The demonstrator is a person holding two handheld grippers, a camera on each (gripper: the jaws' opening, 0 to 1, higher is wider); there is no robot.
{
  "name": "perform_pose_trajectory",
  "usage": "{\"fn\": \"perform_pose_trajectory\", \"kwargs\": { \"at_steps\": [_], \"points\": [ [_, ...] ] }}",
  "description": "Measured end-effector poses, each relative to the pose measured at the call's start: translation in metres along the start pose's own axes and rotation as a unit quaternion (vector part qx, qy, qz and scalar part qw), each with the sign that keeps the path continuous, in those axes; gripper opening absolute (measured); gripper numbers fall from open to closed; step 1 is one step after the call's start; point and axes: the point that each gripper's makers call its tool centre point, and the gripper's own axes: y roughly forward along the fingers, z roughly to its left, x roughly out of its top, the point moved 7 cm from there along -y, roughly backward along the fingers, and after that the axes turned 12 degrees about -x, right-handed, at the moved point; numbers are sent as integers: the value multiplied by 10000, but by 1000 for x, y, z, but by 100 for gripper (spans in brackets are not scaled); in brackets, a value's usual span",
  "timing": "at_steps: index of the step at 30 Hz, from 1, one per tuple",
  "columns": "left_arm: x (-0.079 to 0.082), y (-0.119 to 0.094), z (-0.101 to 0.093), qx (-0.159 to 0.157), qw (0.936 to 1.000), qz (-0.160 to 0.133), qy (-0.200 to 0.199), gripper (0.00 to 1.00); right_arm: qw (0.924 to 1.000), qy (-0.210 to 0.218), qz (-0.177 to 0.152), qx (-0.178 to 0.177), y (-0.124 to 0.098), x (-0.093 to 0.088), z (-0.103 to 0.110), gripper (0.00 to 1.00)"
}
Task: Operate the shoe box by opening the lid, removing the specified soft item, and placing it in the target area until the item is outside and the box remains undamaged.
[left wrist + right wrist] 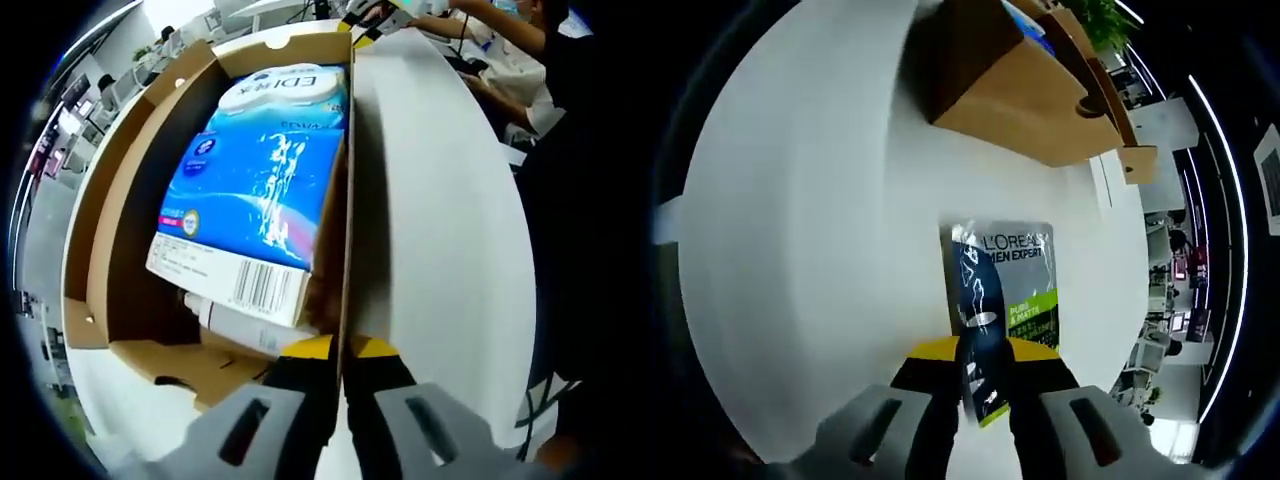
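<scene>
Item one, the soft item: a flat grey sachet [1002,300] printed "L'OREAL MEN EXPERT" with a green panel, seen in my right gripper view, outside the box, its lower end pinched between the jaws of my right gripper [985,385], which are closed narrow upon it; the rest of the sachet hangs just over or on the white table [790,250], I cannot tell which. Item two, the shoe box [110,230]: brown cardboard inside, white outside, lid [440,200] open and standing up. My left gripper [338,375] has its yellow-tipped jaws drawn together on the lower edge of the panel that divides the box's interior from the white lid face. Contents remaining in the box: a blue and white soft pack [255,170] with a barcode label, leaning against that panel, and a white tube-like object [235,325] lying under it, not clear enough to name. In the right gripper view the box [1025,85] stands well apart from the sachet, a blue corner showing inside. Surroundings: a person's arms [470,30] beyond the far edge of the box, and office desks behind.
</scene>
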Motion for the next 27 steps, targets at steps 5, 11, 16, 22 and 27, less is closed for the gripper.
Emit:
{"fn": "perform_pose_trajectory", "kwargs": {
  "at_steps": [5, 11, 16, 22, 27],
  "points": [
    [-1, 0, 6, -15, 10000, 43, -7, 2, 9995, 221, 85, -209, -11, 3, -10, 14],
    [0, 1, 9, -112, 9997, 209, 108, 2, 9806, 1854, -106, -619, -6, 0, -25, 14],
    [0, 1, 9, -128, 9995, 271, 141, 2, 9291, 3588, -247, -859, 7, -3, -35, 15],
    [-2, 1, 7, -125, 9991, 225, 345, 2, 8649, 4914, -170, -1009, 35, -5, -30, 18],
    [-3, 1, 7, -119, 9990, 131, 410, 2, 8191, 5657, -95, -948, 52, -3, -21, 19]
  ]
}}
